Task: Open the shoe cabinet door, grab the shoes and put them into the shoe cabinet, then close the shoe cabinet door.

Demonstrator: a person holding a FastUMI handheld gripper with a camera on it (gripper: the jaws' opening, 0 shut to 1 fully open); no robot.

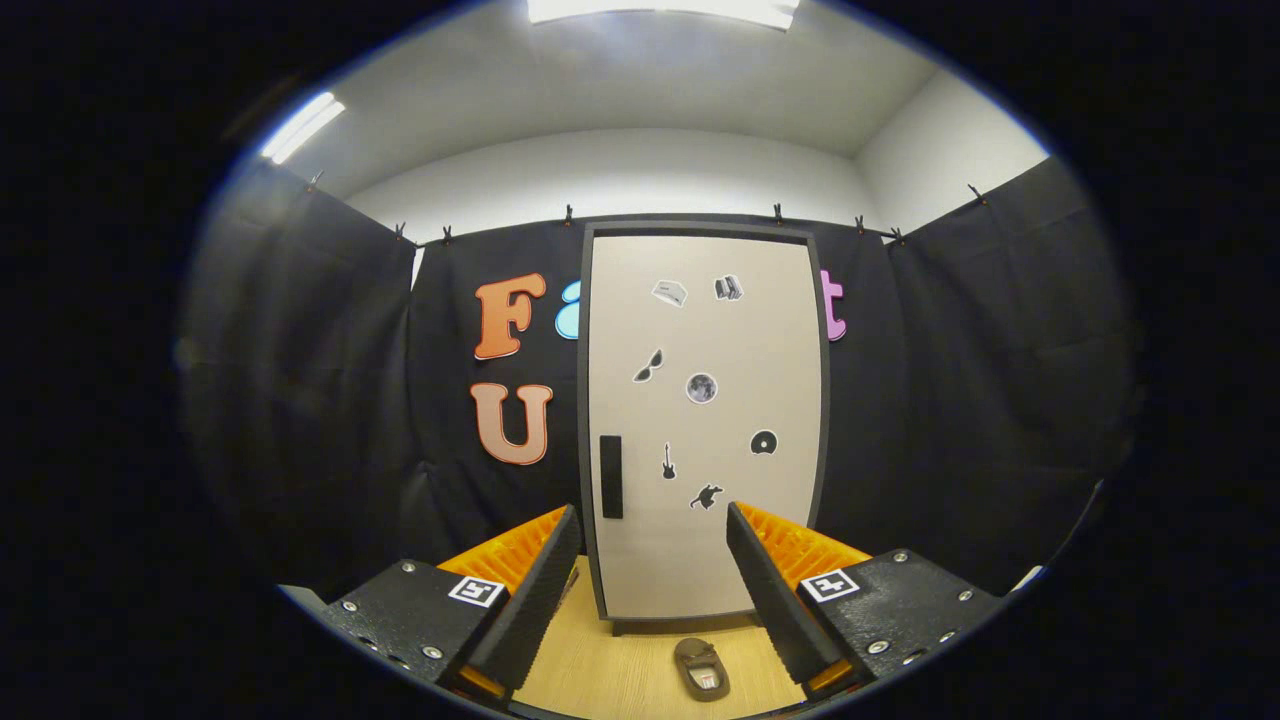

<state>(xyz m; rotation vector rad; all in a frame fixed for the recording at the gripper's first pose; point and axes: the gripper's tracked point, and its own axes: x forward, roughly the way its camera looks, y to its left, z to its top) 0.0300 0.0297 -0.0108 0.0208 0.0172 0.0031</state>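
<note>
Spread tongs (652, 575) grip nothing; shoe (701, 668) lies between them before the closed shoe cabinet (705, 420).

Light: bright ceiling lamps (662, 10) above the cabinet door (703, 420), slight glare.
Shadows: soft, under the door.
Focus: sharp centrally.
Distortion: fisheye bending beside the door.

We see the black cloth wall (320, 400) of the booth hung around on three sides, pinned up along its top edge by small clips (568, 212). Above it we see a plain white room wall (610, 170) and a white ceiling (640, 80), with one bright light panel (665, 10) overhead and a second strip light (302, 126) off to one side. Below, we see a pale wood-grain floor (600, 680).
</note>
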